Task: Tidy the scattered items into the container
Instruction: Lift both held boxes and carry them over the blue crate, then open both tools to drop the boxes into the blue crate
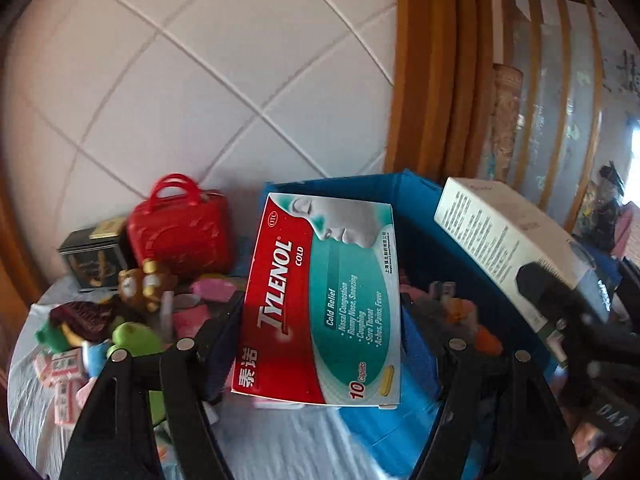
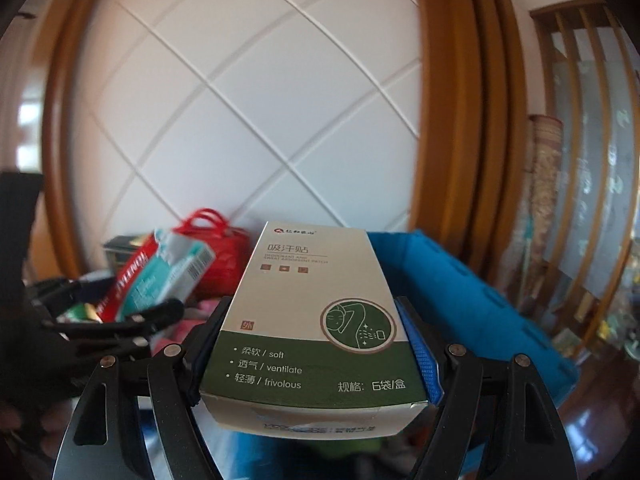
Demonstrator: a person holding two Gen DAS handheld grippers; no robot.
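Red-and-teal Tylenol box [image 1: 320,300]; cream-and-green patch box [image 2: 316,332], both clamped.

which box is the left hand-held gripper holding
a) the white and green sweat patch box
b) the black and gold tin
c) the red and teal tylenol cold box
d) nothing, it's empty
c: in the left wrist view the left hand-held gripper has its pads pressed on either side of the Tylenol Cold box, while the white and green sweat patch box sits in the right hand-held gripper.
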